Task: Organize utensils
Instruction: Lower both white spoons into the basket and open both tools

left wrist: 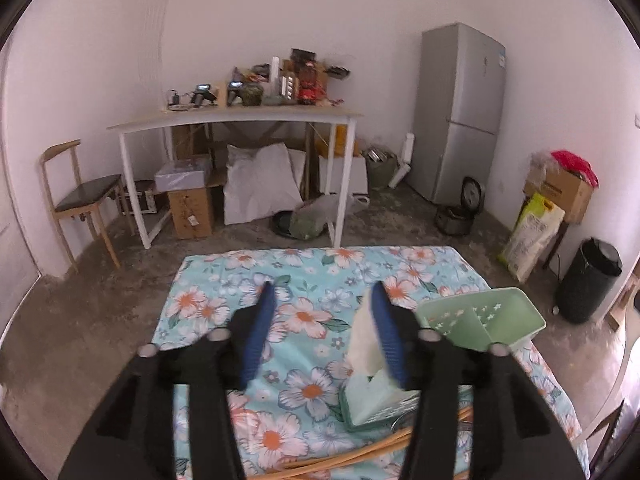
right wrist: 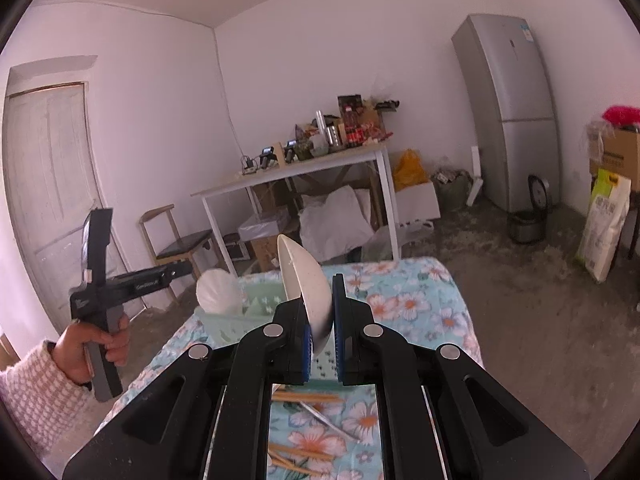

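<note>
My left gripper point(left wrist: 323, 286) stands open over the floral tablecloth point(left wrist: 304, 320). A white spoon point(left wrist: 366, 332) stands in a green holder point(left wrist: 480, 316) and leans against the blue pad of the right finger; the left pad is well clear of it. My right gripper point(right wrist: 320, 300) is shut on a second white ceramic spoon point(right wrist: 302, 272), held upright above the table. In the right wrist view the first spoon point(right wrist: 218, 292) pokes out of the green holder point(right wrist: 244, 308). Wooden chopsticks point(right wrist: 304, 398) and a metal utensil point(right wrist: 328, 420) lie on the cloth below.
A hand point(right wrist: 100, 340) in a checked sleeve holds the left tool's handle at the table's left side. More chopsticks point(left wrist: 360, 456) lie at the near edge. Beyond the table are a white desk point(left wrist: 236, 120), a chair point(left wrist: 80, 200), a fridge point(left wrist: 460, 112) and a black bin point(left wrist: 588, 280).
</note>
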